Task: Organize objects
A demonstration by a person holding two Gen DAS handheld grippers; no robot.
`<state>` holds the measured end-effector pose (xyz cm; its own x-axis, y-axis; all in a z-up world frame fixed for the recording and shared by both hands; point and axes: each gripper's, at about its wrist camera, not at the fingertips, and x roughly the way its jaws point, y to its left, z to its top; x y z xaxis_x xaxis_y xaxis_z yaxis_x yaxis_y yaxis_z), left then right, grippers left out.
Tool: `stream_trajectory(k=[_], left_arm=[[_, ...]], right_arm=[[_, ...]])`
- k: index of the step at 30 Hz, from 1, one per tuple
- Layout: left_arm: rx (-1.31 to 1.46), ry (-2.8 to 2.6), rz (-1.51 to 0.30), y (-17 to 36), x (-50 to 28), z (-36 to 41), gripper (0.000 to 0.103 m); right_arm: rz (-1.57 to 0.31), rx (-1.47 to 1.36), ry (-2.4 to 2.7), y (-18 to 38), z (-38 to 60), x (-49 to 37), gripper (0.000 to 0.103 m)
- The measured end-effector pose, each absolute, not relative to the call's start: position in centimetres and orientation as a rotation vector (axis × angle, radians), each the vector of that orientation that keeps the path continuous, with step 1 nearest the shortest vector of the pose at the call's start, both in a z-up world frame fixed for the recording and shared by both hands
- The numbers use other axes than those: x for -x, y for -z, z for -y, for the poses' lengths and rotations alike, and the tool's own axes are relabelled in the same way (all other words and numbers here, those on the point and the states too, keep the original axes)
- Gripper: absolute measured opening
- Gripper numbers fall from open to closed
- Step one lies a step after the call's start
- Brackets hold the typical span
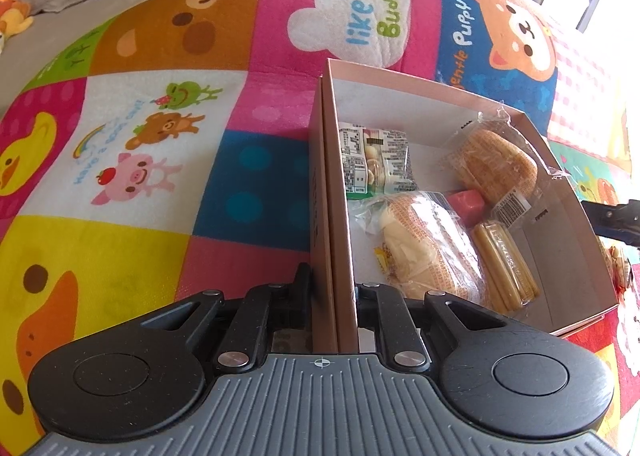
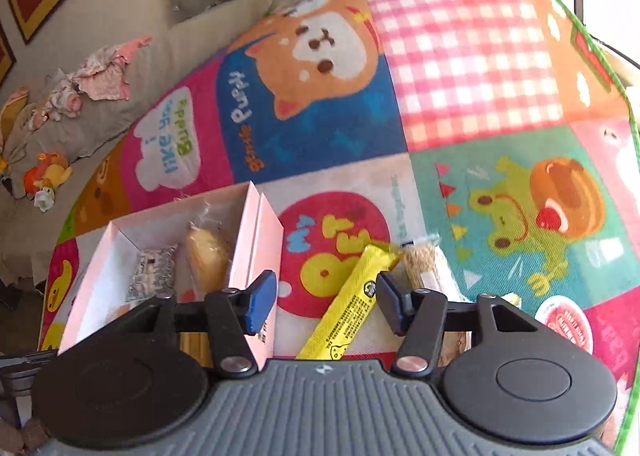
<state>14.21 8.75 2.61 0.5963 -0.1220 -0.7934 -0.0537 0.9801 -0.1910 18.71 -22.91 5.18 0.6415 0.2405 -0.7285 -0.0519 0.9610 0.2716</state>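
Left wrist view: a shallow pink cardboard box point(image 1: 568, 256) with a white inside is seen resting on a bright patchwork play mat point(image 1: 160, 127) printed with cartoon animals. The box's near side wall is clamped between the nearly closed jaws of the left gripper point(image 1: 334, 288), one finger outside the wall and one inside. Several wrapped snacks are packed inside the box: a green and white packet point(image 1: 376, 163) towards the far corner, a bread roll in clear film point(image 1: 496, 163) along the right wall, a second wrapped roll point(image 1: 424, 252) nearer the gripper, a small red block point(image 1: 466, 203) between the rolls, and a pack of pale yellow sticks point(image 1: 504, 268) by the near right side. A dark piece of the other gripper is seen at the right edge, just past the box.

Right wrist view: the right gripper point(image 2: 324, 304) is held above the mat with its jaws partly open and nothing gripped. A long yellow snack stick packet point(image 2: 352, 304) lies on the mat below the gap between the fingers, just right of the box. A beige wrapped snack point(image 2: 424, 268) lies beside the packet's far end, partly hidden by the right finger. The left finger overlaps the box's right wall. A grey sofa point(image 2: 100, 127) with scattered baby clothes point(image 2: 104, 75) and a small plush toy point(image 2: 48, 175) is seen beyond the mat.
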Motion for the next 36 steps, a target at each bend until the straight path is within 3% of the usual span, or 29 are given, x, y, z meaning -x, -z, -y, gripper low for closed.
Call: stream_trajectory(k=[3,11,20,33,36], left_arm=[[0.204,0.041,-0.933,-2.6,-14.2,-8.8,0.016],[0.206,0.040,-0.931,-2.6,-14.2,-8.7,0.016],[0.213,0.037,-0.925,-2.6,-14.1,-8.7,0.016],[0.214,0.036,-0.922,-2.5,-13.9,-8.8,0.016],[0.214,0.039,-0.924,-2.6,-14.0,-8.8,0.016]], right_arm=[[-0.889,-0.221,-0.150,-3.2,22.2,-19.3,0.050],[-0.906,-0.104,-0.174,-2.5,21.1,-17.5,0.024],[-0.863,-0.112,-0.184,-2.3,23.1,-8.6,0.024],[-0.774,-0.095,-0.190,-1.9,22.4,2.2,0.027],[-0.772,-0.143,-0.230,-2.5,22.6,2.2,0.052]])
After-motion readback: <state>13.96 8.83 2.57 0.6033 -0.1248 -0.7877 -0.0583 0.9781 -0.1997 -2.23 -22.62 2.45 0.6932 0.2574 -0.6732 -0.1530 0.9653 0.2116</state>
